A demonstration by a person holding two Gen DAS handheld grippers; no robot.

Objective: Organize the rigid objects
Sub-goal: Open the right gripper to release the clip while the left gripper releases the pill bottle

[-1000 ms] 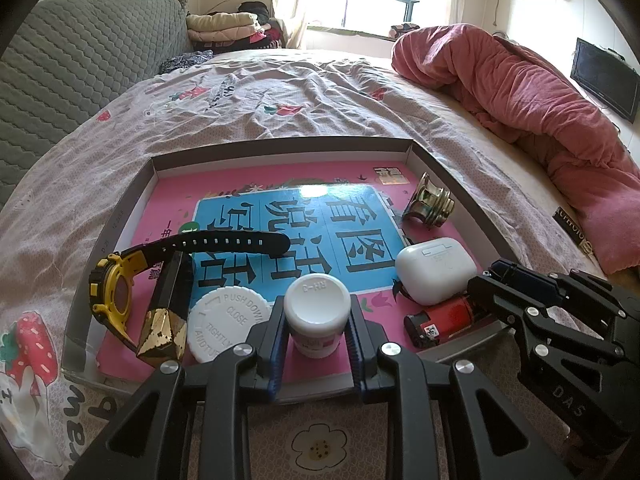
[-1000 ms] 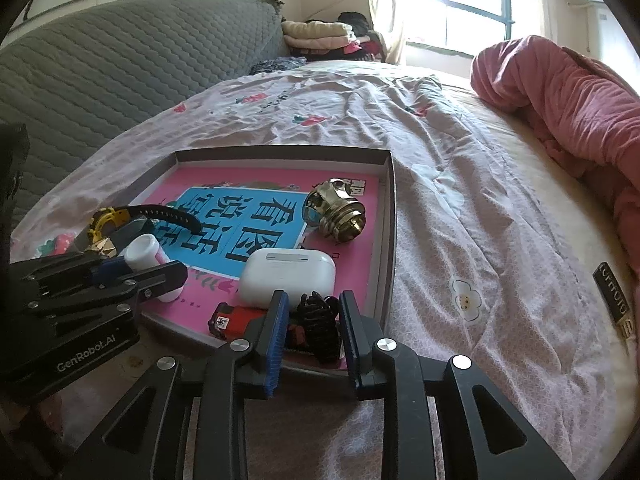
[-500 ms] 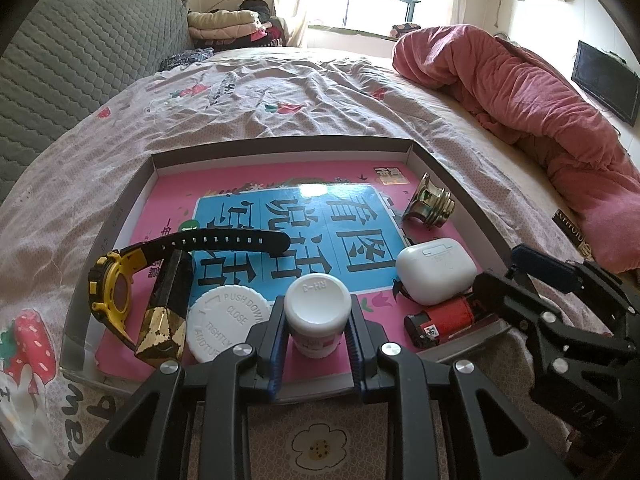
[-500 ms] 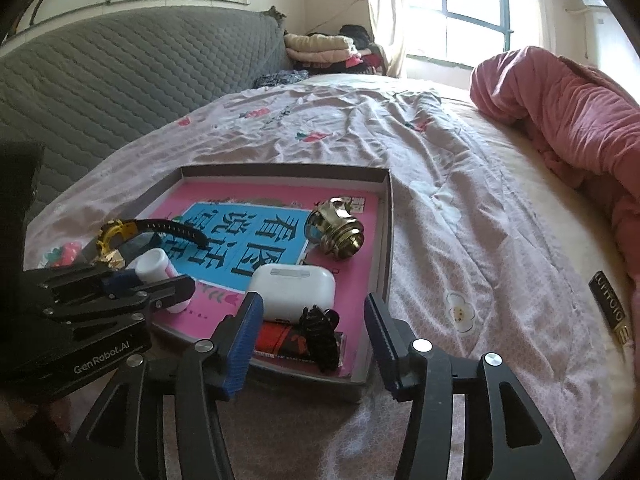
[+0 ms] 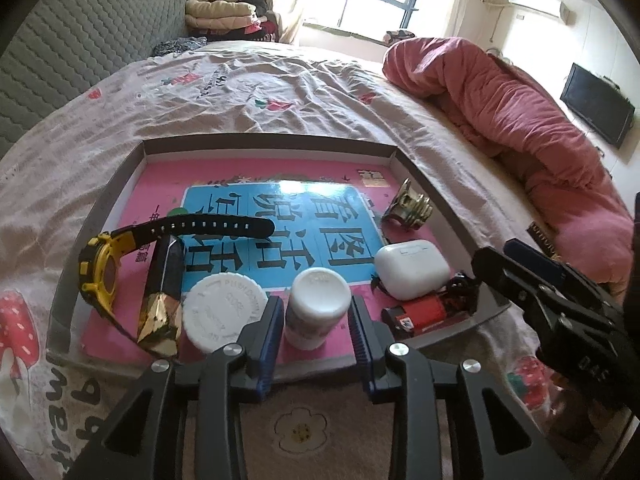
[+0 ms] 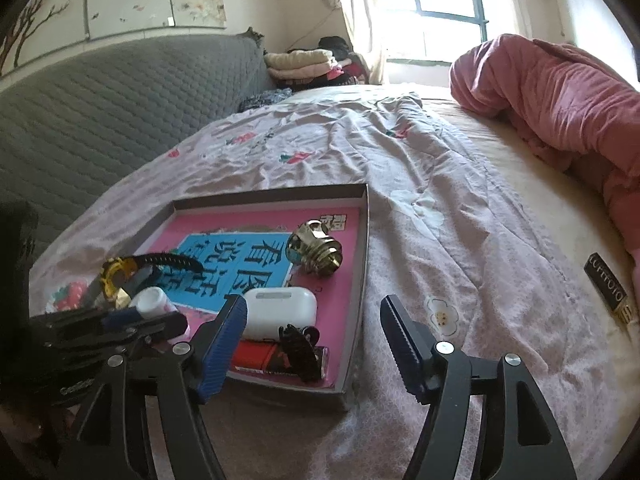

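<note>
Both grippers open over the tray's near edge

Left gripper [image 5: 316, 330]: jaws have just been opening, now narrowly parted, with the small white bottle [image 5: 316, 307] upright between them, pads just clear. Right gripper [image 6: 314, 342]: jaws have just been opening, now wide, empty, the black hair clip [image 6: 298, 350] lying on the red lighter [image 6: 256, 356] in the tray [image 6: 357, 292]. Farther in: white earbud case [image 6: 280, 312], yellow watch [image 5: 98, 272], brass fitting [image 6: 316, 252].

both claws [image 5: 316, 330] [image 6: 314, 338] newly open, emptied
</note>
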